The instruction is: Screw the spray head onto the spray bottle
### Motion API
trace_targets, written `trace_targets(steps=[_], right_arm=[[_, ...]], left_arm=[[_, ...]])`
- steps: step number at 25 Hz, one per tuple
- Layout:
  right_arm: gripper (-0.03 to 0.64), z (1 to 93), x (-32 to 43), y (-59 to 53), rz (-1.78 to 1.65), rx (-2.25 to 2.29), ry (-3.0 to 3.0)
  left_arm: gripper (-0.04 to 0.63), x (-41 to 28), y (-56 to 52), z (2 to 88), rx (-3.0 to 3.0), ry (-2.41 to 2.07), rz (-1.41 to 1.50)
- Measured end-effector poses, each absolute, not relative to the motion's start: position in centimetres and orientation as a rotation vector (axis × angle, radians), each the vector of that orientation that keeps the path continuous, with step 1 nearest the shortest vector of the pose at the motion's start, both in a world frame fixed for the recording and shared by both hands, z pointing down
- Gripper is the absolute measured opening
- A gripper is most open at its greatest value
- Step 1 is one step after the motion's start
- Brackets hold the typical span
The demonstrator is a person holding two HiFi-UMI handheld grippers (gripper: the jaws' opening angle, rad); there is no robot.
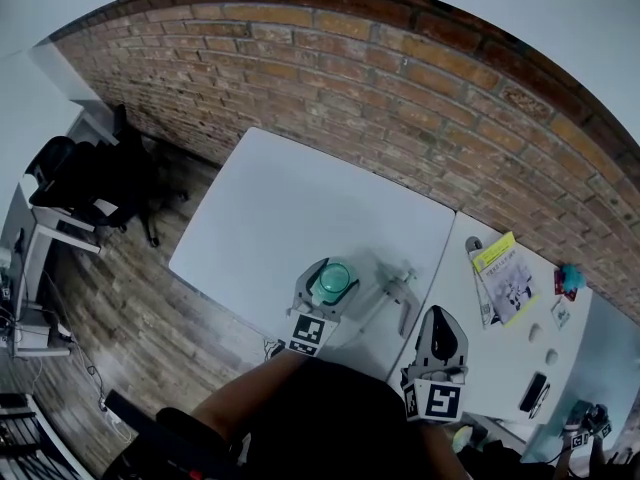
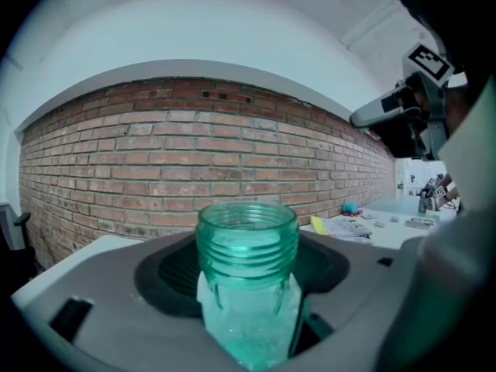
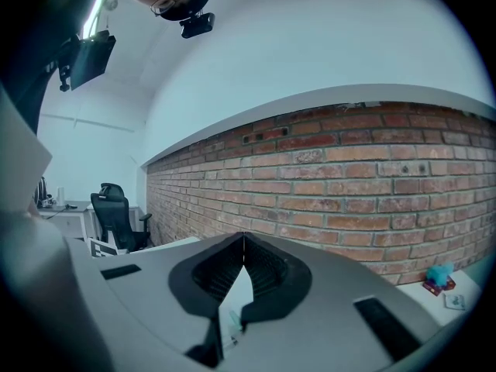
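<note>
Left gripper view — jaws of left gripper [image 2: 249,281] clamped on spray bottle [image 2: 248,235] — right gripper [image 3: 243,242] jaws together.

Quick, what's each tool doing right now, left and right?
Left tool: closed on the spray bottle.
Right tool: closed, holding nothing.

light: even, bright | edges: fisheye-warped, dark vignette | blur: slight
</note>
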State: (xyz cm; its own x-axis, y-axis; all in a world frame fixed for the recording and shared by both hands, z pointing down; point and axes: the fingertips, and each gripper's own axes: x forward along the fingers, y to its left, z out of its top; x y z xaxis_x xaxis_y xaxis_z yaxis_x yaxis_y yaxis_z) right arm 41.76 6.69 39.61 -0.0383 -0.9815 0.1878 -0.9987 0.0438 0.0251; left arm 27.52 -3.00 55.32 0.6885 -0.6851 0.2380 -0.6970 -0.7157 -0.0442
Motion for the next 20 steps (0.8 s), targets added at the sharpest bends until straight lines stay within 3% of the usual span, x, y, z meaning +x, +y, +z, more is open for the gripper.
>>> trace_targets(steps=[13,20], right_arm=[[0.008,40.8,38.4,4.3,0.262,2.133,-2.104],[0.008,41.0,38.6,3.6,0.297,2.243,-2.005]], left_arm=[[0.325,19.8,-7.2,55.5,2.786,-1.257,0.392],[0.325,19.4,-7.3,55.6,2.843,-1.165,0.375]])
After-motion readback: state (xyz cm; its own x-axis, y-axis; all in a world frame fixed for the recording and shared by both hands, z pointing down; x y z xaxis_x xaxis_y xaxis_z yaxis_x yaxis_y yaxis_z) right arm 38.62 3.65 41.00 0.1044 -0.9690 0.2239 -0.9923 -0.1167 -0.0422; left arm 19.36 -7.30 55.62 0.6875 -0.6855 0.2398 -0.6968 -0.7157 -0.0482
